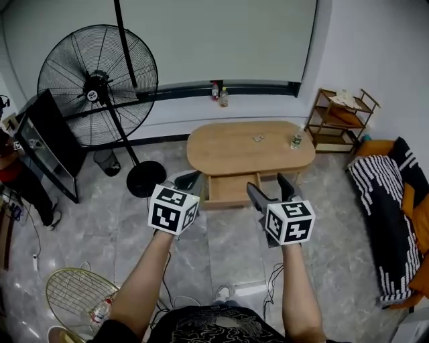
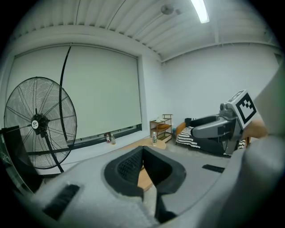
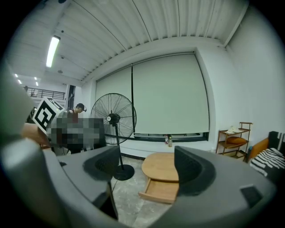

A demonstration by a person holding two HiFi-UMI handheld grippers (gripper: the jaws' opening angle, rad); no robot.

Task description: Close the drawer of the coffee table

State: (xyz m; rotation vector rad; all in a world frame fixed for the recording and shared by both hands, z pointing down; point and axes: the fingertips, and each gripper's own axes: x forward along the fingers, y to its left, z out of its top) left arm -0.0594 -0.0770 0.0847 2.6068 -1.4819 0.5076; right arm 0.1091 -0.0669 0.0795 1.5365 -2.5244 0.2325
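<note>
While open and bare inside, the table drawer (image 1: 231, 189); left gripper (image 1: 190, 179) closed, right gripper (image 1: 270, 189) open.

Even, bright light from a ceiling tube lamp (image 2: 199, 10); both gripper views bulge fisheye, with dark vignetted corners.

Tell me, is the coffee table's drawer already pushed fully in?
No, the drawer stands pulled out from under the coffee table top, with its inside open to the head view.
</note>
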